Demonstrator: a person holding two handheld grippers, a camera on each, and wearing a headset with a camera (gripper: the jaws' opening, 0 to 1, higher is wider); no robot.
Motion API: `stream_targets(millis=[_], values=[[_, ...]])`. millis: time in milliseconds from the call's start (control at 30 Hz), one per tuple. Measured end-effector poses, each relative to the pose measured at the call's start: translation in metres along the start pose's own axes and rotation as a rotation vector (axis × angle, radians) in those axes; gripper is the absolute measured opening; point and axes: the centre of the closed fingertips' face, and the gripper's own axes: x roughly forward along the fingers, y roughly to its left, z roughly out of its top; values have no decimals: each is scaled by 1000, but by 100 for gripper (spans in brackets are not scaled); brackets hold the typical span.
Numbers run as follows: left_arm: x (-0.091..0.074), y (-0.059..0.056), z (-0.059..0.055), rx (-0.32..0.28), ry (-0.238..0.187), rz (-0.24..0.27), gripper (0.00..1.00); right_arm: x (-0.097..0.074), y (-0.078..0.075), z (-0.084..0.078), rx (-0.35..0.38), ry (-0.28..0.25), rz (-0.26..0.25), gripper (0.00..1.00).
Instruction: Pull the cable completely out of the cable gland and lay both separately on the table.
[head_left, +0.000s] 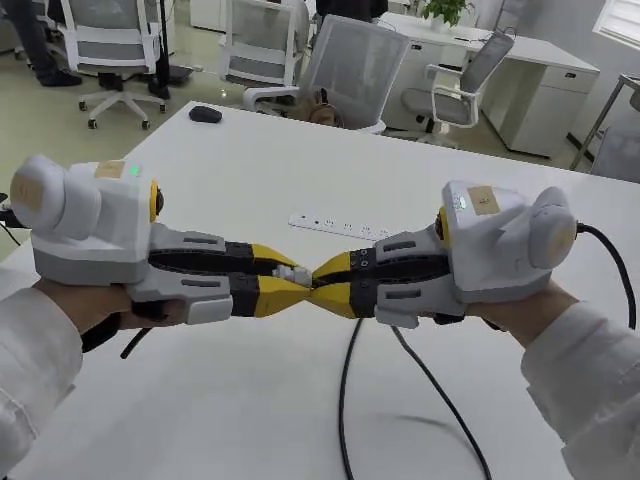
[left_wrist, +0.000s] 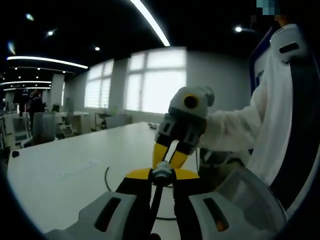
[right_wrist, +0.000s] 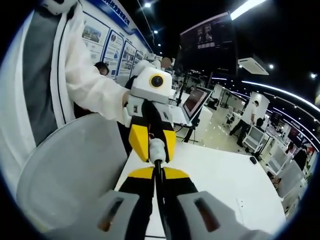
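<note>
Over the white table (head_left: 200, 400) the two grippers meet tip to tip. My left gripper (head_left: 300, 280) is shut on the small white cable gland (head_left: 295, 269), which sits between its yellow jaws (left_wrist: 162, 173). My right gripper (head_left: 323, 283) is shut on the black cable (right_wrist: 158, 169) just behind the gland (right_wrist: 156, 149), and the cable still runs into it. From the right gripper's jaws the cable (head_left: 344, 400) hangs down and trails over the table toward me.
A white power strip (head_left: 335, 226) lies on the table beyond the grippers, and a black mouse (head_left: 205, 114) sits near the far edge. Office chairs (head_left: 350, 55) stand behind the table. A second black cord (head_left: 440, 400) runs under the right gripper.
</note>
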Motion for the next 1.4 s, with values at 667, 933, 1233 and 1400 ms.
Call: stream_targets(millis=[667, 933, 1233, 1400], values=[[-18, 8, -6, -27, -7, 39, 17, -21, -3, -19, 44, 29, -41, 3], [-17, 7, -6, -30, -9, 36, 17, -26, -2, -23, 66, 25, -56, 3], [-15, 1, -8, -13, 9, 27, 17, -23, 1, -33, 91, 51, -65, 4], [-15, 0, -8, -15, 10, 23, 17, -20, -1, -33, 121, 56, -82, 7]])
